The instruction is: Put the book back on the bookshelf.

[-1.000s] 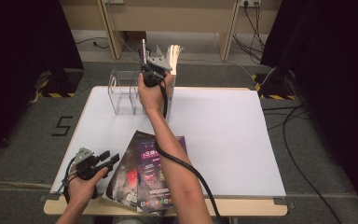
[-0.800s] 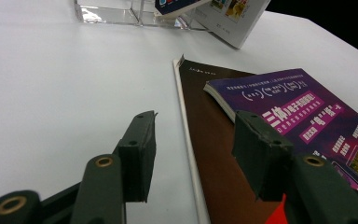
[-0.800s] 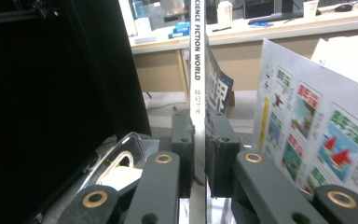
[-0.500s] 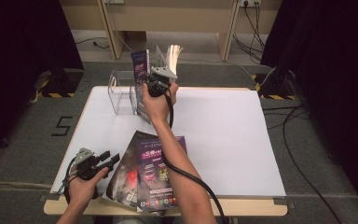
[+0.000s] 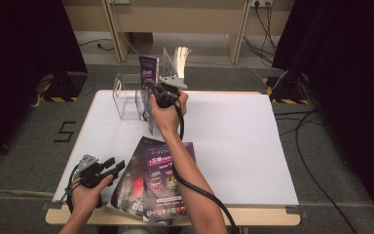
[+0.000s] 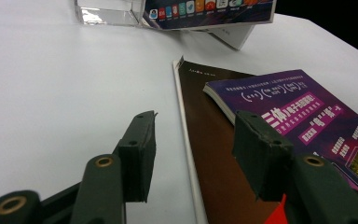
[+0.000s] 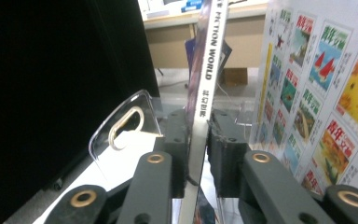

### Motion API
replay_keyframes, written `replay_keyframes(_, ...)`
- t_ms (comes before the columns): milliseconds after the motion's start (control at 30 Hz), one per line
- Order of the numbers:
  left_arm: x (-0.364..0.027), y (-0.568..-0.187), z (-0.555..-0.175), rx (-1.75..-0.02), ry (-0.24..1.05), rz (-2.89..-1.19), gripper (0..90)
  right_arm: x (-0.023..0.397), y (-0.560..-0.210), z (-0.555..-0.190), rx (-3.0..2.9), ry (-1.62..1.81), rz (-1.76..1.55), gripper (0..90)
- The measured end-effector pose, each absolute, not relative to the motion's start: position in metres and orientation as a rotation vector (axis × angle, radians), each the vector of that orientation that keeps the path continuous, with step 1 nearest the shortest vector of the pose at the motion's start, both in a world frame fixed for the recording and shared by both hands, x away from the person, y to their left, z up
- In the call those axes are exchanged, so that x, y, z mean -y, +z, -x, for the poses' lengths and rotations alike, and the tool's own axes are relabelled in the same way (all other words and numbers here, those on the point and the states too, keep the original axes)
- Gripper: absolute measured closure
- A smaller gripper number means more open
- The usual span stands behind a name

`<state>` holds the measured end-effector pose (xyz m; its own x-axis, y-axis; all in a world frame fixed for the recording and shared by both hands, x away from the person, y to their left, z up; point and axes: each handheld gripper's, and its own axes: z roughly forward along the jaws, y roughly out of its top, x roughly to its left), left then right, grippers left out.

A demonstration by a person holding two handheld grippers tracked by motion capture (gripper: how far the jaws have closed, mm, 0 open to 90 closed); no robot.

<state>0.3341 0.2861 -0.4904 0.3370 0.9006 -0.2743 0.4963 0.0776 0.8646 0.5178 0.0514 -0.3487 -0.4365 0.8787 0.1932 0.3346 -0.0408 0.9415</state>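
My right gripper (image 5: 158, 93) is at the clear acrylic holder (image 5: 126, 100) at the table's back left, with an upright purple magazine (image 5: 148, 73) in its jaws. In the right gripper view the spine (image 7: 203, 93) reading "FICTION WORLD" stands between the pads (image 7: 198, 140). The jaws have just been opening, but both pads still lie against the spine. My left gripper (image 5: 113, 166) rests open near the front left edge with nothing between its fingers (image 6: 193, 154). Just beside it lie a purple magazine (image 6: 298, 112) and a dark one (image 6: 205, 140).
A second magazine with small colourful cover pictures (image 7: 317, 93) stands upright close on the right of the held one, its pages fanned (image 5: 176, 58). The holder's curved clear wall with a handle slot (image 7: 121, 126) is at the left. The white table (image 5: 243, 141) has bare room at the right.
My right hand has come down and toward the holder with the magazine, and its purple cover has turned into view. The left hand has stayed put.
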Motion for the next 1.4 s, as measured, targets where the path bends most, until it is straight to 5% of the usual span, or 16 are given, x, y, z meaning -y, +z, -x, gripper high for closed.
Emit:
replay_keyframes(533,-0.286,-0.490,-0.334,-1.304,0.489,-1.567,48.5,-0.057,-0.339,-0.536,-1.744,1.463,-1.321,72.0)
replay_keyframes(933,-0.287,-0.490,-0.334,-1.302,0.491,-1.567,48.6,-0.059,-0.334,-0.532,-1.774,1.451,-1.383,81.8)
replay_keyframes(1100,-0.286,-0.490,-0.334,-1.303,0.492,-1.565,48.6,-0.059,-0.331,-0.530,-1.795,1.480,-1.379,68.3)
replay_keyframes(1267,-0.287,-0.490,-0.334,-1.303,0.490,-1.565,48.5,-0.061,-0.329,-0.540,-1.775,1.465,-1.369,65.4)
replay_keyframes(1400,-0.287,-0.489,-0.334,-1.304,0.492,-1.561,48.5,-0.060,-0.331,-0.547,-1.760,1.445,-1.376,79.6)
